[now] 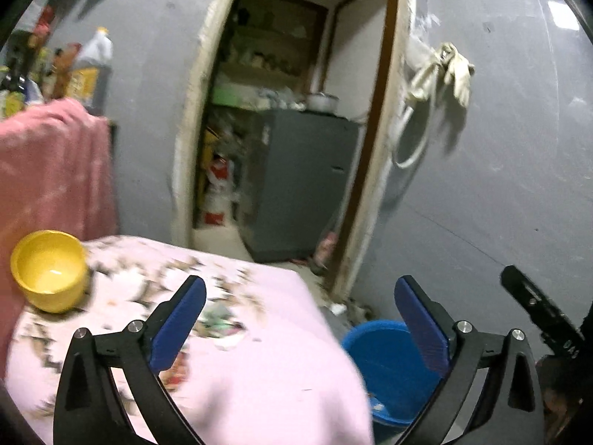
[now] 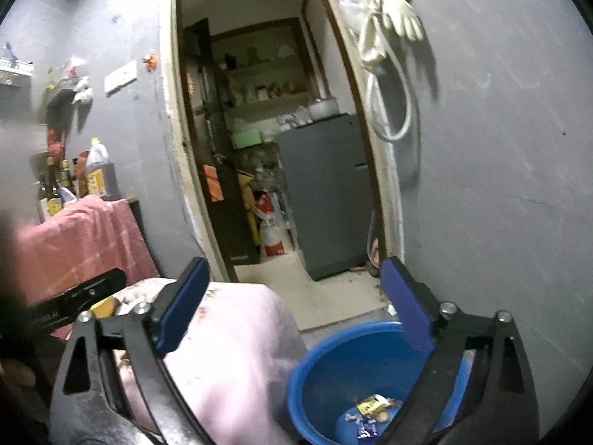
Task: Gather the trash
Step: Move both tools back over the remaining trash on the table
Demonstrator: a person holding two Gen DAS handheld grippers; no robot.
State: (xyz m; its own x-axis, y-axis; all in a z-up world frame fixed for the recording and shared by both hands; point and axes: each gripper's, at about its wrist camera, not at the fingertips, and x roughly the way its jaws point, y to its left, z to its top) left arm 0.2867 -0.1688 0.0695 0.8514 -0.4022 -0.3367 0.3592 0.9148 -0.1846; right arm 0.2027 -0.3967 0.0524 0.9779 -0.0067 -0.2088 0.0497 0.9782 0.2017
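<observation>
- The left hand-held gripper (image 1: 300, 296) is seen released, its blue pads spread wide with nothing between them, above the pink flowered cloth (image 1: 259, 371) that covers the bench.
- The right hand-held gripper (image 2: 296, 289) is likewise released and empty, held over the bench's right edge and the blue bucket (image 2: 333, 363).
- The blue bucket (image 1: 385, 367) is placed on the floor just beside the right edge of the bench.
- Trash is seen at the bottom of the bucket: crumpled wrappers (image 2: 374, 413), yellow, white and purple.
- A few more scraps of trash (image 1: 218, 324) are seen lying on the cloth near the middle of the bench, blurred.
- A yellow bowl (image 1: 50, 270) is set upright near the far left corner of the bench.
- A rose-coloured towel (image 1: 48, 170) is draped behind the bowl, with bottles (image 1: 94, 70) beyond it.
- An open doorway (image 2: 267, 111) is seen in the grey wall, with a grey cabinet (image 2: 326, 193) inside.
- Pale gloves (image 2: 400, 15) are hung on the wall to the right of the doorway.
</observation>
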